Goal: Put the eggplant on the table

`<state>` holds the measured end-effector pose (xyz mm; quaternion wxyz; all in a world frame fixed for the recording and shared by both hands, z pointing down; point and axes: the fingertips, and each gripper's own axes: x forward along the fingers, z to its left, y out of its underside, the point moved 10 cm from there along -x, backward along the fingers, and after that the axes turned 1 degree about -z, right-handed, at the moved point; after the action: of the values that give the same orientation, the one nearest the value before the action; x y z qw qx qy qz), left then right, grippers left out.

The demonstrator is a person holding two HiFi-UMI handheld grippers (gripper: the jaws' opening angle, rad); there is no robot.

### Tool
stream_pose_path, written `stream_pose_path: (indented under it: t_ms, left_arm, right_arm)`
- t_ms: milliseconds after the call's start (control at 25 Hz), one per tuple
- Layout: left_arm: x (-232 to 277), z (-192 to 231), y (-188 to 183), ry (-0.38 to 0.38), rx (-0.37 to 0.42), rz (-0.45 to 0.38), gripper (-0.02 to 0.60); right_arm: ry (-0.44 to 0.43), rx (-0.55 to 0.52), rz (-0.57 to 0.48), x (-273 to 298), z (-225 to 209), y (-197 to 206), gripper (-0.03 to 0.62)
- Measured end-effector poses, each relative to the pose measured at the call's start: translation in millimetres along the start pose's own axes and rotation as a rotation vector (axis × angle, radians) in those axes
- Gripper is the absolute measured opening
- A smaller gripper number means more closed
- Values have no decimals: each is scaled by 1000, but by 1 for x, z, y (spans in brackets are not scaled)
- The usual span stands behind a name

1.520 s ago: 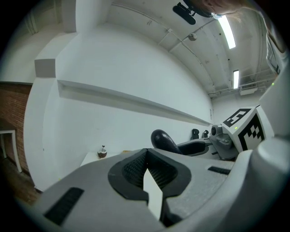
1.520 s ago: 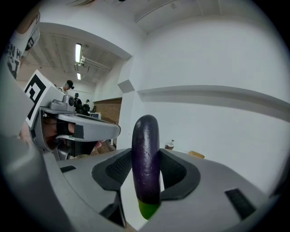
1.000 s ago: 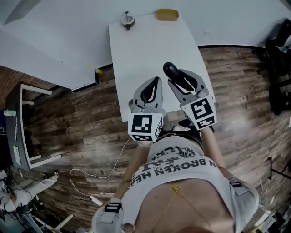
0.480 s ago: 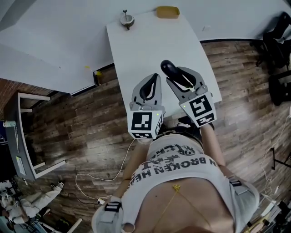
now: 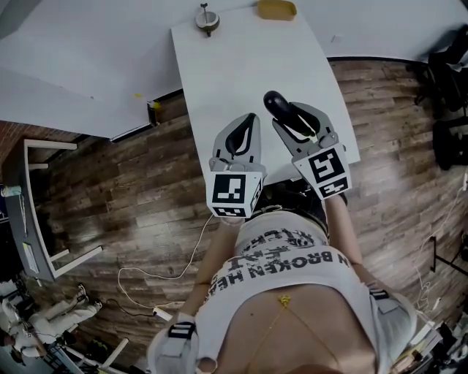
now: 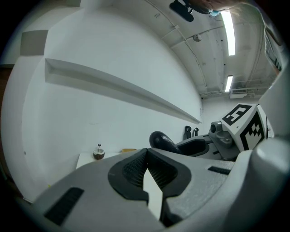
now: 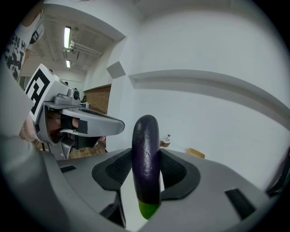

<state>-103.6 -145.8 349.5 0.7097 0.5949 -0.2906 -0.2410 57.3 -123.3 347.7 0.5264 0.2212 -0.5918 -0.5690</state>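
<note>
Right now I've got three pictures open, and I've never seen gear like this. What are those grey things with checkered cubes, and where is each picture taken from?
No robot: a person holds a hand-worked gripper in each hand; the cubes are part of them. The head view comes from a camera on the person's head, looking down. The other two come from cameras riding on each gripper. The left gripper has its fingers shut, empty. The right gripper clamps a dark eggplant over a white table. At its far end sit a small bowl and a yellow item.
</note>
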Motion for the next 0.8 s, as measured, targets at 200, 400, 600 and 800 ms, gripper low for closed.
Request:
stream_pose_path:
  t_ms: [200,400,600,800]
  left_arm:
    - [14,-9,-6,-40,0,-6,3]
    - [24,-21,-12,-59,-13,-23,3]
    - [29,-26,-13,-78,-2,-26,3]
    - [32,-34,-14,-91,-4,-26,3]
  right_arm:
    - [-36,-16,0,3,-20,0,189]
    - [-69,-26,-17,0,-38,0,189]
    - [-95,-16,-34,0,-49,4,189]
    - [-88,-19,-36,-8,-64,8,189]
